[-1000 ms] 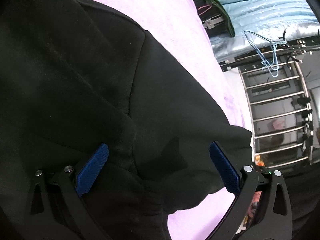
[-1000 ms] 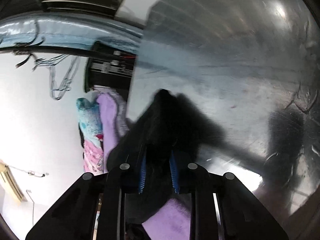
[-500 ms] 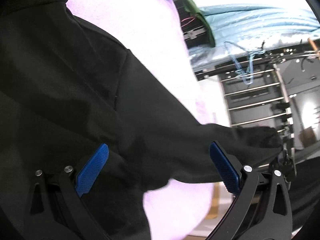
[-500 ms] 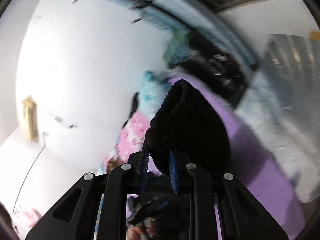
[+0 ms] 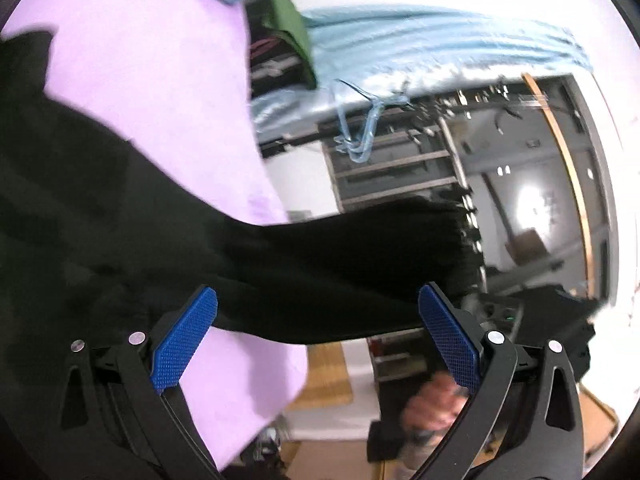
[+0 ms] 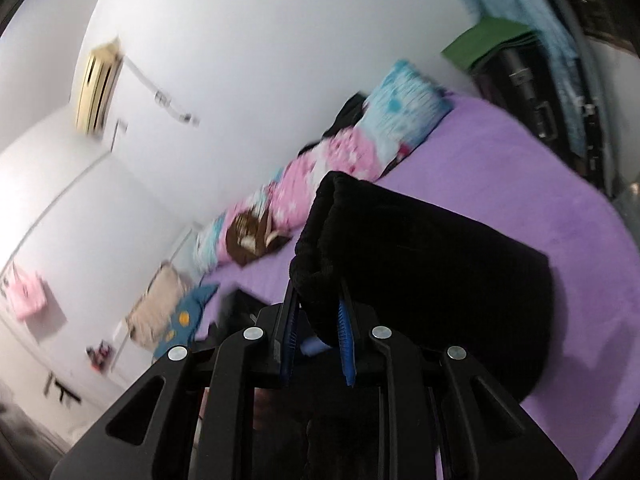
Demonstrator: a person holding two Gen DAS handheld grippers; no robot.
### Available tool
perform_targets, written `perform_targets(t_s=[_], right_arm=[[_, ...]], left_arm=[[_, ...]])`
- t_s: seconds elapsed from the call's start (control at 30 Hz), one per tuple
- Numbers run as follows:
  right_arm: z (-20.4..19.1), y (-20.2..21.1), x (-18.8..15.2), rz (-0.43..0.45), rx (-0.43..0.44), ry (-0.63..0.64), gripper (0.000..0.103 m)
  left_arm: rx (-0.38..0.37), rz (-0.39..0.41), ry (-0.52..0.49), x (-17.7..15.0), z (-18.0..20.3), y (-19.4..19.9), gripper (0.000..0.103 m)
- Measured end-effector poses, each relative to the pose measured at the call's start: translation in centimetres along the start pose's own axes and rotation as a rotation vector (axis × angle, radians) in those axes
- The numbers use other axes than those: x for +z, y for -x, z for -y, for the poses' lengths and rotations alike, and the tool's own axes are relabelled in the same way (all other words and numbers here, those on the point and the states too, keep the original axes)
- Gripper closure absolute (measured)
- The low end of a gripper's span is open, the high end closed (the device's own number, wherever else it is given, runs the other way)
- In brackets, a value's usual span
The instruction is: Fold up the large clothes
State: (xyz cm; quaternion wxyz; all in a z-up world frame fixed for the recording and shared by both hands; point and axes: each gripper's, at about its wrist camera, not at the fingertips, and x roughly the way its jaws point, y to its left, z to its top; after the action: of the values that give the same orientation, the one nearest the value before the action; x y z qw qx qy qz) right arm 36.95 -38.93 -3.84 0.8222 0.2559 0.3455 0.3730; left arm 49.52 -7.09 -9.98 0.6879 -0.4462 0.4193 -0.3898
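Observation:
A large black hoodie (image 5: pixel 100 208) lies on a purple bed cover (image 5: pixel 160 80). Its sleeve (image 5: pixel 360 256) stretches to the right, lifted off the bed. My left gripper (image 5: pixel 316 340) is open, its blue pads wide apart just under the sleeve, holding nothing. My right gripper (image 6: pixel 316 340) is shut on the sleeve's cuff (image 6: pixel 320 256) and holds it above the purple cover (image 6: pixel 520 184). The sleeve (image 6: pixel 440 264) hangs back from the cuff toward the right. The hand holding the right gripper (image 5: pixel 432 408) shows in the left wrist view.
Pillows and folded bedding in blue and pink (image 6: pixel 340 152) line the wall side of the bed. A black case with a green cloth (image 6: pixel 516 64) stands at the bed's end. A metal rack (image 5: pixel 400 160) with light-blue hangers (image 5: pixel 360 132) stands beyond the bed edge.
My right gripper has lifted the cuff and swung it from the bed's edge toward the middle of the bed. The sleeve has stretched out straight. My left gripper stays open.

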Motion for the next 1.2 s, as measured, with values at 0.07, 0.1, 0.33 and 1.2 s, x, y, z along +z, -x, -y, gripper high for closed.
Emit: perform_targets(t_s=[0.07,0.1,0.33,1.2], right_arm=[[-1.5,-1.5,-1.1,-0.035,0.007,0.041,0.085],[-2.1,-2.2,-1.6,-0.05,0.006,0.057,0.085],[-5.2,-6.6,-3.8,-0.152,-0.031,0.202,0.085],[-13.2,-16.1,-12.2,-0.306,-0.09,0.415,0.054]], left_arm=[[-0.001,-0.033,0.0,0.5,1.8,0.4,0.006],[-0.006,-0.05,0.012,0.7,2.6,0.7,0.006],[0.117,-0.081,0.096,0.4,2.6,2.4,0.006],[0.253,0.018,0.156,-3.1,-3.3,13.0,0.088]])
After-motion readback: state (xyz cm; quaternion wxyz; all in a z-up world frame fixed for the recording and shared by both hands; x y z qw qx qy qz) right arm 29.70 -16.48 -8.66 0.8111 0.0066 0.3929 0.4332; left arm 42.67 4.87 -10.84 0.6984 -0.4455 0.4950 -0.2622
